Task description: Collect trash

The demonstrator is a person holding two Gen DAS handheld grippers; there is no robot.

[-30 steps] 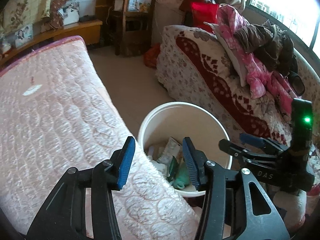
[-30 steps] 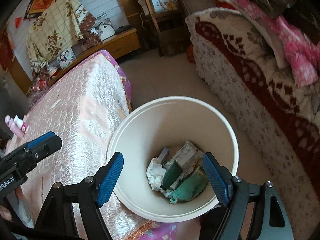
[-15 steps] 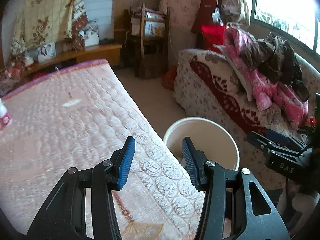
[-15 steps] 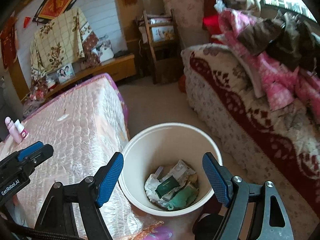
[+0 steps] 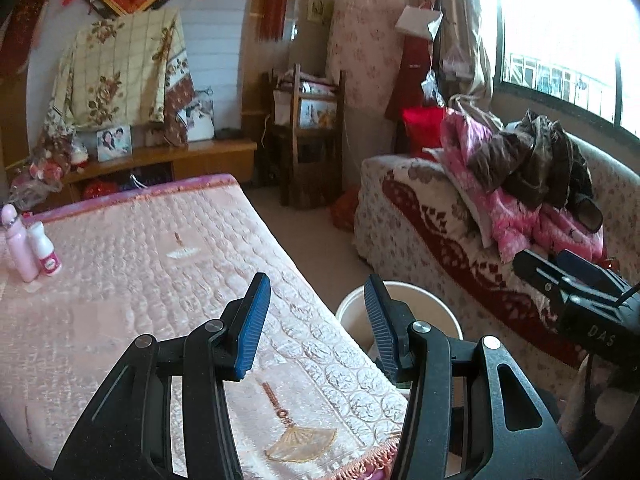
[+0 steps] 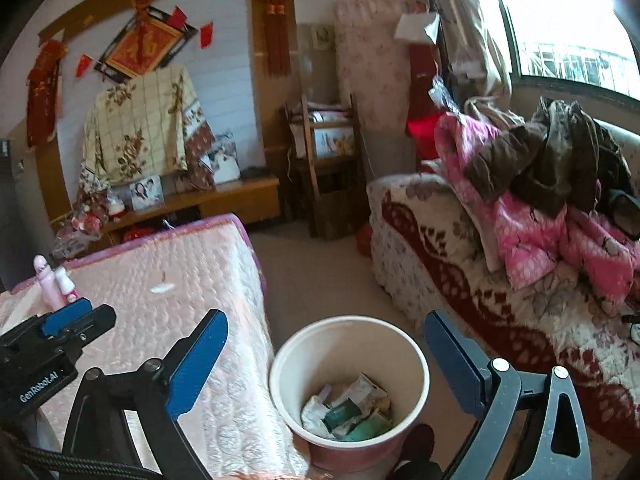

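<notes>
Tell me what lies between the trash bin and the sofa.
Only bare floor: in the right wrist view the bin stands beside the sofa with nothing between them.

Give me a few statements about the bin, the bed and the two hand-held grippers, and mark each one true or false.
1. The bin already holds trash. True.
2. The right hand-held gripper is clamped on a wrapper. False: its jaws have just been opening and nothing is between them.
3. The bin stands on the bed. False: it stands on the floor beside the bed.
4. Two bottles stand on the bed. True.
5. The left hand-held gripper holds nothing. True.
</notes>
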